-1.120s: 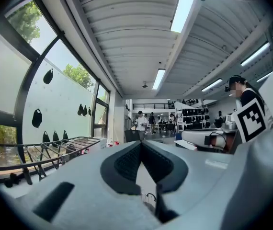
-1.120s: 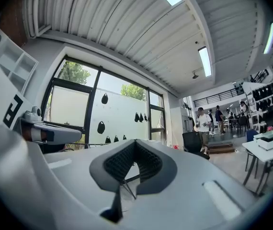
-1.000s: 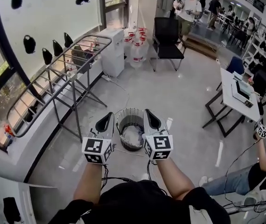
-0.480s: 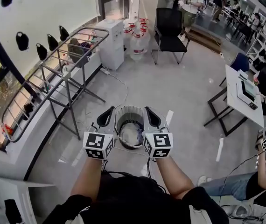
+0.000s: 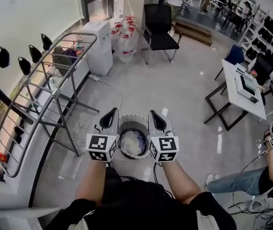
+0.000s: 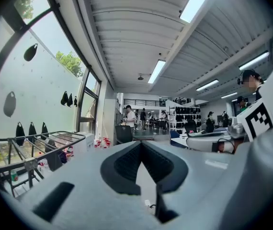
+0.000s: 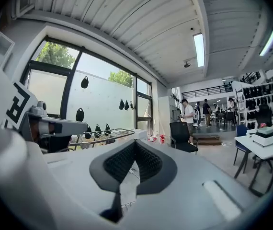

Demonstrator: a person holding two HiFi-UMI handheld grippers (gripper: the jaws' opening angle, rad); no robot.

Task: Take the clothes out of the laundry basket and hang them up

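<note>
Starting left of the laundry basket (image 5: pixel 132 120), well apart from it, we have the metal drying rack (image 5: pixel 40 87), with some dark cloth draped over its far end. Closer in, the left gripper (image 5: pixel 111 114) is held at the basket's left rim as seen from above. Its jaws are clamped together with nothing between them, and its own view confirms it, ribbed pads meeting at the tip. Down inside the basket, the clothes (image 5: pixel 131 144) lie in a pale, crumpled heap. At the basket's right rim, the right gripper (image 5: pixel 154 115) mirrors its partner, jaws pressed closed and empty too. Beyond the basket stands a black chair (image 5: pixel 159 25), and well off to the basket's right, a white table (image 5: pixel 232 85).
</note>
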